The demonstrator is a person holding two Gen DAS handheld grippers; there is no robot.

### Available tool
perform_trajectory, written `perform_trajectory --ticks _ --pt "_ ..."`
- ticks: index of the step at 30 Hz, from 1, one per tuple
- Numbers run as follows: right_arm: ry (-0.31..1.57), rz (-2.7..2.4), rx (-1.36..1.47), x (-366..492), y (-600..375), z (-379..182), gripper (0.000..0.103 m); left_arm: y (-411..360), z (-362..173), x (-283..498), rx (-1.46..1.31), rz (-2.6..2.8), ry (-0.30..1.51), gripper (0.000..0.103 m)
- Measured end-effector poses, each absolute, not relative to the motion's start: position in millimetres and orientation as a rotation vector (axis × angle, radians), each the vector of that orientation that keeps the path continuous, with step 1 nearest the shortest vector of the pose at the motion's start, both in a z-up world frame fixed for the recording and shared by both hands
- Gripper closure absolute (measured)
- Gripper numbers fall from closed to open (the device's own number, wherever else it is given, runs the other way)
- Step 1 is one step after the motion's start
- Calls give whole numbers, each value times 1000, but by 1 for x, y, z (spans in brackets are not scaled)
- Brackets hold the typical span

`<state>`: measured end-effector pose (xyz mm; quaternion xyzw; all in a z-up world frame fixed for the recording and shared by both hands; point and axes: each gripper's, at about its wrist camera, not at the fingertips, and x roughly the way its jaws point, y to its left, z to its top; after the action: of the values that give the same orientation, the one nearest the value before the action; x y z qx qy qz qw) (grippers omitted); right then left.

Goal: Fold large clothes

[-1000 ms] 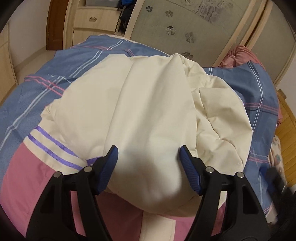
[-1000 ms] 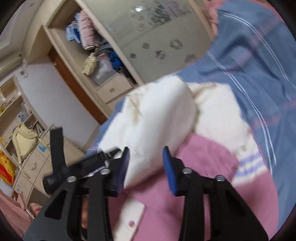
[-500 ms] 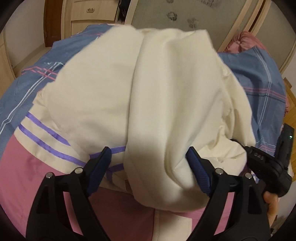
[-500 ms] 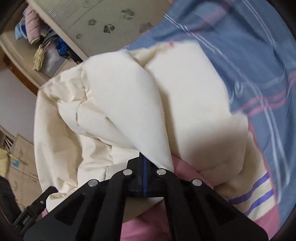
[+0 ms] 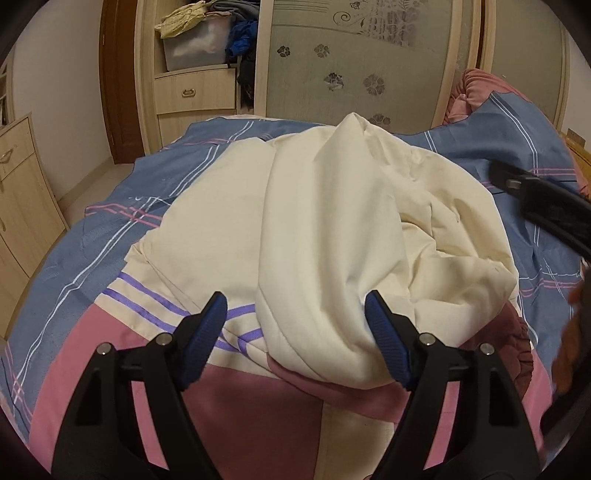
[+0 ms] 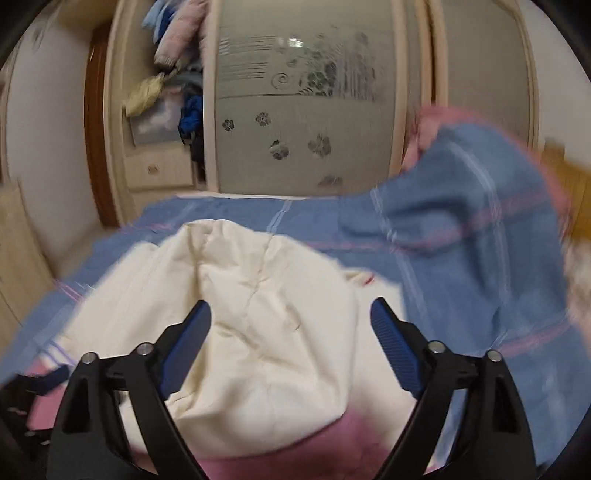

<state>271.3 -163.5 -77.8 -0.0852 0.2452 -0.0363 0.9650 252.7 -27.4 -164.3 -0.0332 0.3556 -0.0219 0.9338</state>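
Note:
A large cream and pink jacket [image 5: 332, 229] with purple stripes lies on the bed, its cream part bunched in a heap over the pink part; it also shows in the right wrist view [image 6: 258, 325]. My left gripper [image 5: 295, 332] is open and empty, its fingers on either side of the heap's near fold. My right gripper [image 6: 291, 339] is open and empty, just above the cream heap. The right gripper's black body [image 5: 546, 199] shows at the right edge of the left wrist view.
The bed has a blue plaid cover [image 5: 122, 221], bunched up with pink bedding [image 5: 476, 92] at the far right. A wardrobe with frosted sliding doors [image 5: 354, 55] and open shelves of clothes [image 5: 207, 33] stands behind. A wooden cabinet [image 5: 18, 192] stands at the left.
My right gripper was shut on the cream fabric half a second ago; it has let go, opened and pulled back. The lifted cream fabric has dropped onto the heap. My left gripper stays open.

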Motion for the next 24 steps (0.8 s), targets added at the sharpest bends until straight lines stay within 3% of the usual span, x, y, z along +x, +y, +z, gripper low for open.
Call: perform_trajectory --ticks 4,5,9,10,18,21,24 --pt "699 -81 -444 320 -142 -127 8 -25 -165 258 -80 -54 740 25" --pt "773 -72 -471 333 -141 -145 12 -26 -166 259 -79 -53 741 25" --pt "887 16 -295 335 -164 -175 82 -29 -168 261 -68 -58 751 24" --pt "878 16 -238 330 -172 -172 90 -29 -169 261 -64 -58 752 24" --pt "692 -58 342 277 -274 -153 96 -31 -179 271 -84 -83 795 20" --pt "813 -63 314 293 -276 -182 92 -39 -187 274 -40 -61 813 20" --pt "787 -26 311 280 -271 -171 85 -34 -184 271 -52 -69 802 20"
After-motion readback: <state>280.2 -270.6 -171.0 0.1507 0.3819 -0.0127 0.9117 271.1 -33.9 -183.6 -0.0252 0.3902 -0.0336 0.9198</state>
